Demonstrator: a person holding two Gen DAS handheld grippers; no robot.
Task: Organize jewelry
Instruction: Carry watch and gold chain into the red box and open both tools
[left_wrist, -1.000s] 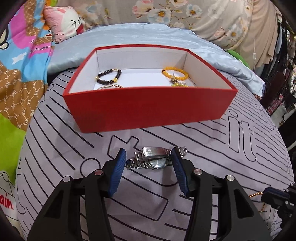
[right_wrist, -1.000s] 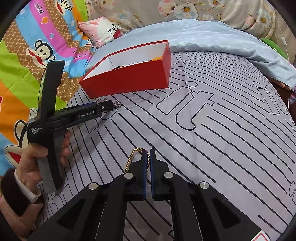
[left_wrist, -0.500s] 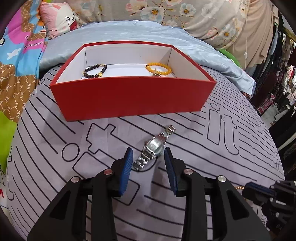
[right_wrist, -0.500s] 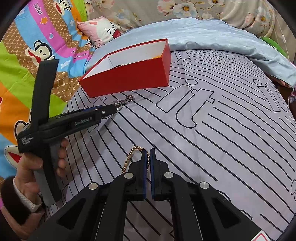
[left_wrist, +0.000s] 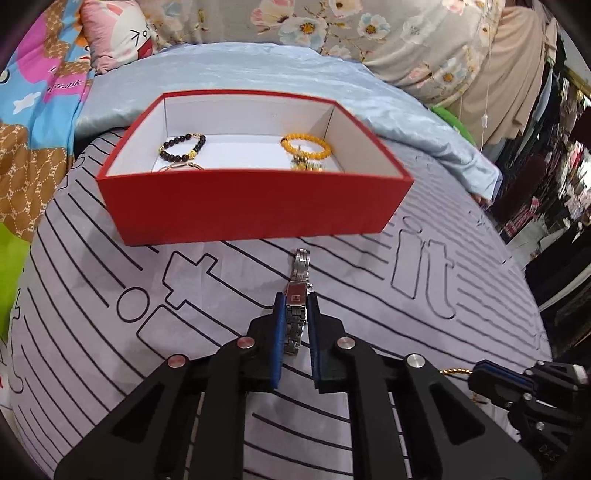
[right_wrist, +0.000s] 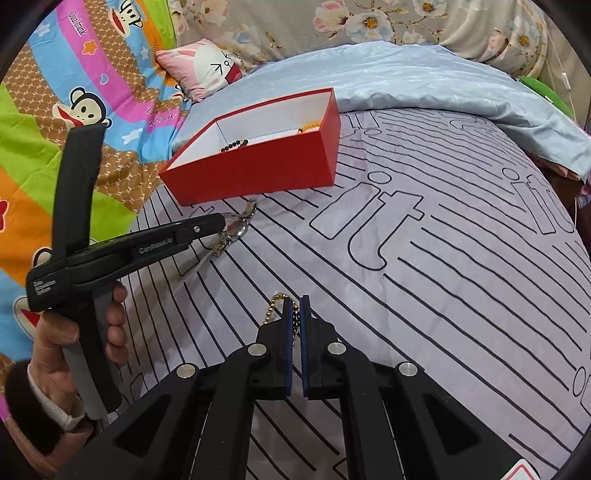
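Note:
A silver metal watch (left_wrist: 297, 295) lies on the grey striped bedspread just in front of the red box (left_wrist: 255, 210). My left gripper (left_wrist: 295, 301) is shut on the watch's band, with the rest of the band pointing toward the box. From the right wrist view the watch (right_wrist: 236, 227) hangs at the left gripper's tip (right_wrist: 221, 223). My right gripper (right_wrist: 294, 306) is shut on a gold bead chain (right_wrist: 273, 308), low over the bedspread. Inside the box lie a dark bead bracelet (left_wrist: 183, 147) and a yellow bead bracelet (left_wrist: 306, 146).
A pale blue quilt (left_wrist: 236, 70) lies behind the box, with a pink pillow (left_wrist: 118, 33) and floral bedding beyond. A colourful cartoon blanket (right_wrist: 74, 110) covers the left side. The bed edge drops off on the right, toward hanging clothes (left_wrist: 554, 129).
My left gripper has closed from wide open onto the watch, which has turned from crosswise to lengthwise between the fingers. The right gripper still holds the gold chain in place.

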